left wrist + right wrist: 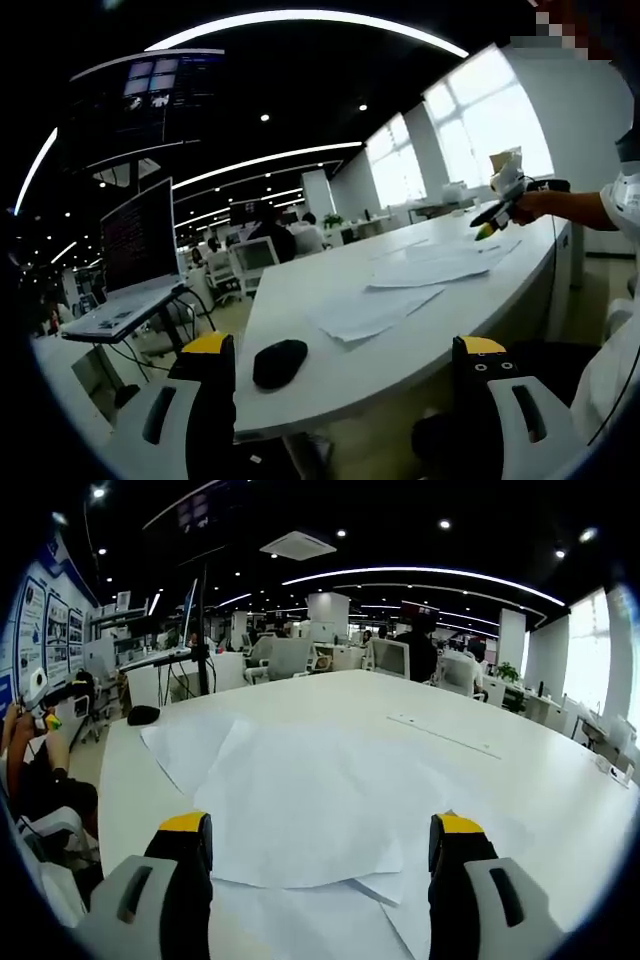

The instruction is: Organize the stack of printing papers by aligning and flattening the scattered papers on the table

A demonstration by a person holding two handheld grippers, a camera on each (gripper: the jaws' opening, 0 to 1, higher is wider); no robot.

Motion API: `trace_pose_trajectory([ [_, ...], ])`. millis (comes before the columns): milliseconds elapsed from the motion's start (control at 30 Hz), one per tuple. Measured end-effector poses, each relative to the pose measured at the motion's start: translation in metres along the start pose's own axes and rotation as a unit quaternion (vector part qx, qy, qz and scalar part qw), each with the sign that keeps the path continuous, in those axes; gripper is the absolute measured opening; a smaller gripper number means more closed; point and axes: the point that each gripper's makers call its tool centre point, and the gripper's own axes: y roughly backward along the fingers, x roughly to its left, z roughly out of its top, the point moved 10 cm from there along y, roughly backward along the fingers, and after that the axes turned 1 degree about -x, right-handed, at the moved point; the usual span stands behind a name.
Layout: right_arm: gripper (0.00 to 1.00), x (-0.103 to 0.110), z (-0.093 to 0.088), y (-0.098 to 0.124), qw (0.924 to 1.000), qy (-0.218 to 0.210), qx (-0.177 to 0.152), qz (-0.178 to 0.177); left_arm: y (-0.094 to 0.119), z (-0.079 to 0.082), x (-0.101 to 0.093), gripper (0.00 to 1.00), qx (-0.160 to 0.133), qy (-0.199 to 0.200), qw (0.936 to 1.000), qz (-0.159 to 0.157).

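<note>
Right gripper view – right gripper (320, 855) low over scattered papers (320, 800), fingers wide, empty.

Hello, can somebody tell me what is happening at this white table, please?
A person holds a gripper in each hand at a white table strewn with loose printing papers. The right gripper is open and hovers over the overlapping sheets. The left gripper is open too, off the table edge near a black mouse. The sheets lie scattered and unaligned.
</note>
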Motion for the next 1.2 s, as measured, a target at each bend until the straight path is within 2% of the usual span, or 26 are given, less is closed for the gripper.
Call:
trace_pose_trajectory([
  [1200, 0.84, 0.0, 0.003, -0.017, 0.9999, -0.003, 0.0, 0.015, 0.005, 0.001, 0.001, 0.92, 0.001, -0.003, 1.0, 0.005],
])
